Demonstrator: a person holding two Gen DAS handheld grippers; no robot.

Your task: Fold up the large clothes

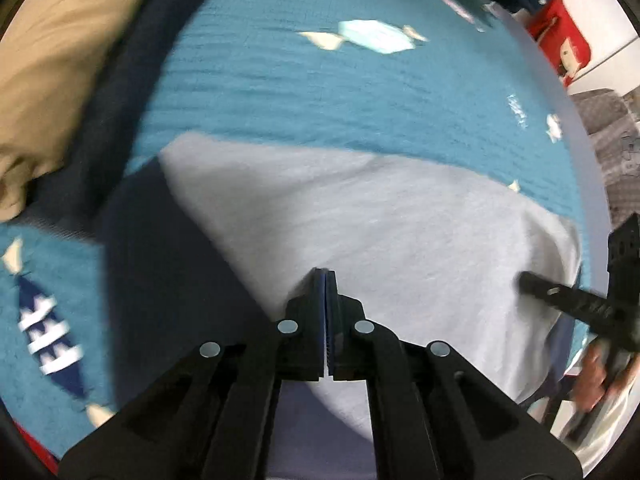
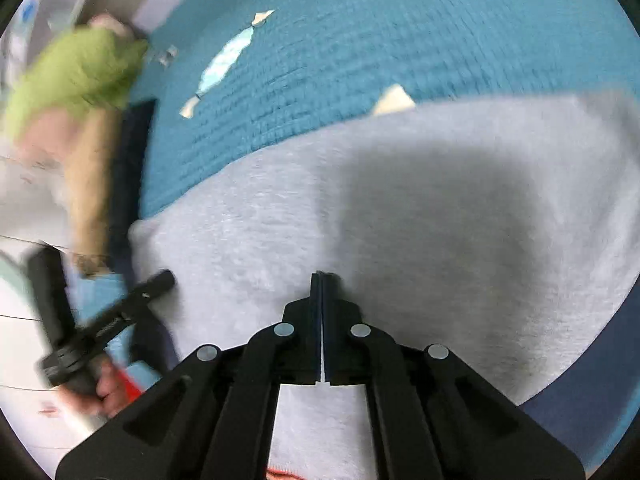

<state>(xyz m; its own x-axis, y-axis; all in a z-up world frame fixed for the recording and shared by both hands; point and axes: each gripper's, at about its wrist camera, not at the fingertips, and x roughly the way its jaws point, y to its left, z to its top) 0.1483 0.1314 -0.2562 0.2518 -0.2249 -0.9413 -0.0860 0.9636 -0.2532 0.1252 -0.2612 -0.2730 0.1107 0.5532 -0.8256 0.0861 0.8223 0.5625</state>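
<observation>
A large light grey garment (image 1: 392, 232) lies spread on a blue bedspread (image 1: 304, 80) with fish prints. My left gripper (image 1: 325, 276) has its jaws pressed together over the garment's near edge, beside a dark navy fabric (image 1: 168, 264) at its left. The right gripper shows at the right of this view (image 1: 528, 282). In the right wrist view the grey garment (image 2: 400, 208) fills the lower half, and my right gripper (image 2: 322, 278) has its jaws pressed together on it. The left gripper (image 2: 166, 280) shows at lower left there, touching the garment's corner.
A tan pillow (image 1: 52, 60) and a dark navy cloth (image 1: 132, 80) lie at the bed's left. A red object (image 1: 560, 36) stands beyond the bed's right edge. In the right wrist view, a blurred green cloth (image 2: 80, 72) and the tan pillow (image 2: 92, 184) sit at left.
</observation>
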